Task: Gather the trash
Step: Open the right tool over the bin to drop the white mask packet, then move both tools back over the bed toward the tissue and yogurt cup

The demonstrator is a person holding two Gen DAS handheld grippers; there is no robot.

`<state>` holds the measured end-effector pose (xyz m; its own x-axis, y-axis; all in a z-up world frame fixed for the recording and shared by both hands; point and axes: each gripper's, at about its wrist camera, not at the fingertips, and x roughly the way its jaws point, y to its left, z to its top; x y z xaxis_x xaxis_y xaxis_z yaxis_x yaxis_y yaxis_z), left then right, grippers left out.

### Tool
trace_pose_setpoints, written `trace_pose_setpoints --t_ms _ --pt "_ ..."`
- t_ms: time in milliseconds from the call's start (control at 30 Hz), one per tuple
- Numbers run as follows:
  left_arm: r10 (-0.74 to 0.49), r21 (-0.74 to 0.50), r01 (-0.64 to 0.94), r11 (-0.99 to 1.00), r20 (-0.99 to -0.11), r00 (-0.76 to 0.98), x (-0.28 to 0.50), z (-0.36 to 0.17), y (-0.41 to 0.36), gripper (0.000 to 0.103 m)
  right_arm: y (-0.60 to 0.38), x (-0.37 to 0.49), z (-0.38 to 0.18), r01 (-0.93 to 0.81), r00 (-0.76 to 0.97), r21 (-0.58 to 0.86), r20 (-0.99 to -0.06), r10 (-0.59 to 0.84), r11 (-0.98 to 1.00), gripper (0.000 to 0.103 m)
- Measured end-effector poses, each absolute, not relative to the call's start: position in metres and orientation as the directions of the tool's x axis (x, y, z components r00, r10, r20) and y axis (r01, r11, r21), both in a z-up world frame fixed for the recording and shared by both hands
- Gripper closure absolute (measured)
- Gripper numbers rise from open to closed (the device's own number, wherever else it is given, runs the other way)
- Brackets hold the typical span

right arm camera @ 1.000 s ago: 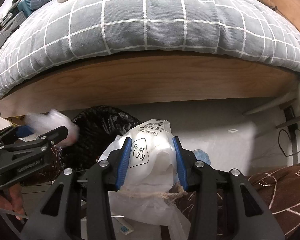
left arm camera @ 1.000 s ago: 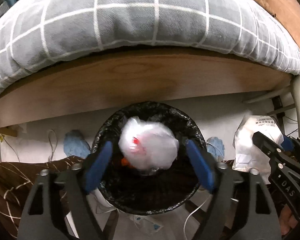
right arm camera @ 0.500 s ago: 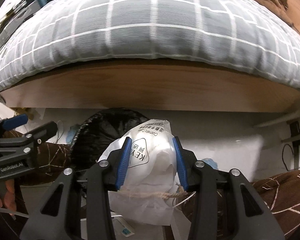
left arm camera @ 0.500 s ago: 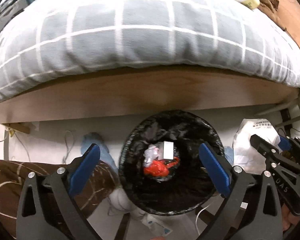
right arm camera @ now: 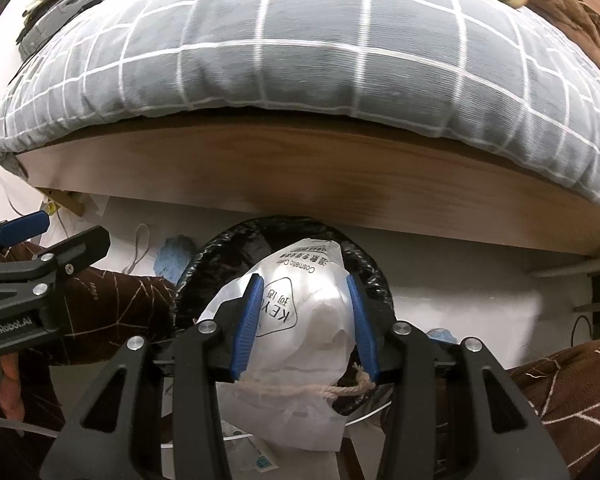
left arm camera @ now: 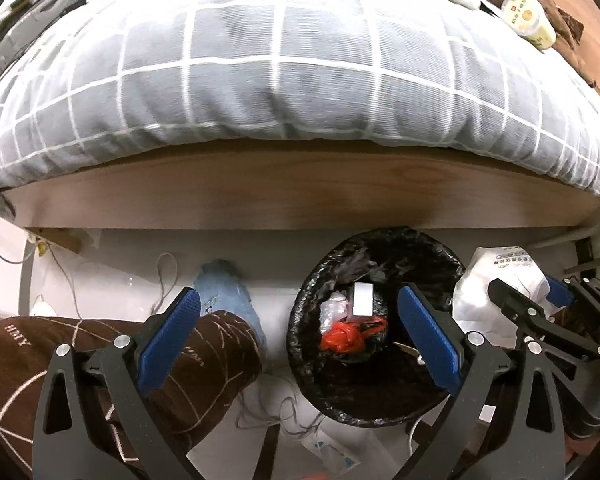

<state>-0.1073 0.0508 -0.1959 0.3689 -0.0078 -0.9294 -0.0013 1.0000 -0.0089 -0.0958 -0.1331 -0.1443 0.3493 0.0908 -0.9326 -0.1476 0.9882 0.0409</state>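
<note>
Gripping white bag, right claw over bin.

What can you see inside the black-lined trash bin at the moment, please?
Inside the trash bin: a red plastic bag, a clear crumpled wrapper and a white box. Anything beneath them is hidden against the black liner.

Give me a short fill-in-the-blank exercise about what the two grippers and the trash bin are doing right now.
1. The right gripper is shut on a ____ drawstring bag.
2. The trash bin is lined with a ____ plastic bag.
3. The left gripper is open and holds ____.
4. Inside the bin, the brightest piece of trash is ____ in colour.

Missing words: white; black; nothing; red
</note>
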Motion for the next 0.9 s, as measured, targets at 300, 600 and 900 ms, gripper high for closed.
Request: trace_pose_setpoints --t_ms 300,600,900 --pt "-0.011 -0.019 -0.017 1.0 -0.927 0.375 -0.109 -0.194 0.056 0.006 -0.126 -0.098 -0.143 -0.153 0.359 0.03 -0.929 0.084 0.988 0.045" --pt "-0.015 -0.023 -0.014 1.0 -0.919 0.393 -0.11 -0.18 0.052 0.006 -0.141 -0.101 -0.12 -0.131 0.414 0.013 -0.908 0.066 0.991 0.021" --pt "-0.028 -0.031 -0.001 1.0 -0.895 0.445 -0.11 -0.152 0.04 0.006 -0.162 -0.104 -0.085 -0.095 0.49 0.01 -0.87 0.056 0.995 0.009"
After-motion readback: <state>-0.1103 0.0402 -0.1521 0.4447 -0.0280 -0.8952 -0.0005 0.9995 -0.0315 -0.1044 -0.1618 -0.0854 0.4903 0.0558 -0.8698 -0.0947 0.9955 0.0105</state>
